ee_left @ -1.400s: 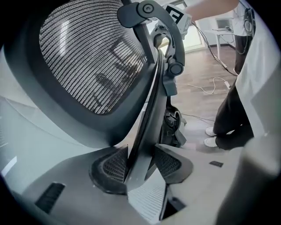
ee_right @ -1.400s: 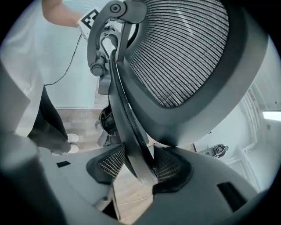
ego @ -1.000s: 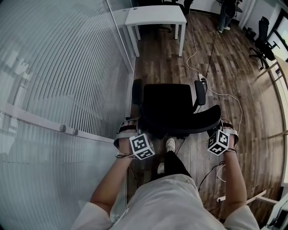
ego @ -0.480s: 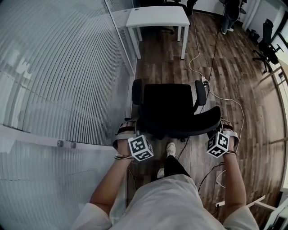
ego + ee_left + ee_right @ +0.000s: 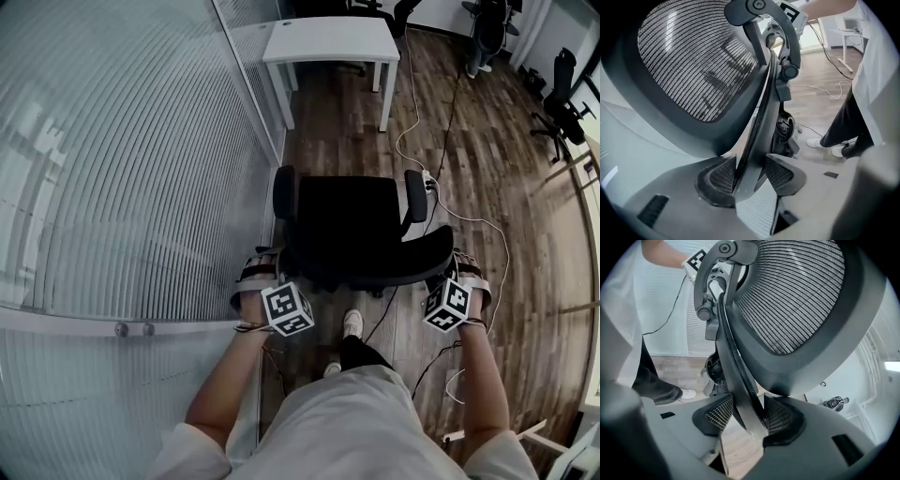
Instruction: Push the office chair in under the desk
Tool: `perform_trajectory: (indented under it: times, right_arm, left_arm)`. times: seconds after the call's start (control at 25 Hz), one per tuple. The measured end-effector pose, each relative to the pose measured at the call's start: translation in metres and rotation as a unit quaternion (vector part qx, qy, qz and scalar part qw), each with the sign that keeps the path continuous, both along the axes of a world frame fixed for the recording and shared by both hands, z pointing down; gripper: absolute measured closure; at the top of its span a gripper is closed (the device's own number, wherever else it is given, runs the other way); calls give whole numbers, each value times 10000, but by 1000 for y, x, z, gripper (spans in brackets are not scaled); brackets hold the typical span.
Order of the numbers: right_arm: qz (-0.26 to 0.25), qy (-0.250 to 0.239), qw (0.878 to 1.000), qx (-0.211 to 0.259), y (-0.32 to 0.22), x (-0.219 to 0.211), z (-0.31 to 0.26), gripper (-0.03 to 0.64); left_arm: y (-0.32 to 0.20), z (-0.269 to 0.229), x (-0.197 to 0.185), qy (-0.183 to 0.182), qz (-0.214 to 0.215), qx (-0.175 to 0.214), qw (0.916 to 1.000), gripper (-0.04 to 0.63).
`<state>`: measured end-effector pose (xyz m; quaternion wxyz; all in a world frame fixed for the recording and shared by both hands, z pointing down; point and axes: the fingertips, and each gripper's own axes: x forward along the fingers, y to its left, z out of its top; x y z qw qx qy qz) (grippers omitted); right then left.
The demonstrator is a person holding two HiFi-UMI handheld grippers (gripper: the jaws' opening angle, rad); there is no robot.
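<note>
Head view: the black office chair [image 5: 352,230] stands on the wooden floor [image 5: 469,159], well short of the white desk [image 5: 328,42] and not under it, with its seat turned toward the desk. A ribbed glass wall [image 5: 122,169] runs along the desk's left side, and a white cable [image 5: 410,112] trails past its right. The left gripper [image 5: 270,270] and right gripper [image 5: 457,272] sit at the two ends of the backrest.

Left gripper view: the jaws are clamped on the backrest's dark frame [image 5: 757,136], beside the grey mesh [image 5: 693,65].

Right gripper view: the jaws pinch the frame's other edge likewise.

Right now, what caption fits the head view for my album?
The left gripper and right gripper clamp the backrest of the black office chair, white desk ahead on the wood floor.
</note>
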<state>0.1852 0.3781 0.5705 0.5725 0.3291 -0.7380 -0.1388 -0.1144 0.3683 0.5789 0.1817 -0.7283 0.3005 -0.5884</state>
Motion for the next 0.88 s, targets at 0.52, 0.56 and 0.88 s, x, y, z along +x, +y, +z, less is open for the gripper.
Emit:
perform_trajectory:
  times: [0.52, 0.56, 0.88]
  right_arm:
    - [-23, -31, 10000, 34, -76, 1, -2, 397]
    - [-32, -40, 10000, 35, -80, 2, -3, 397]
    - [-57, -16, 10000, 57, -125, 3, 9, 397]
  left_arm:
    - [-75, -2, 1, -36, 19, 17, 10000, 388]
    - [-79, -3, 2, -46, 1, 13, 10000, 388]
    - [-123, 11, 3, -18, -80, 0, 10000, 388]
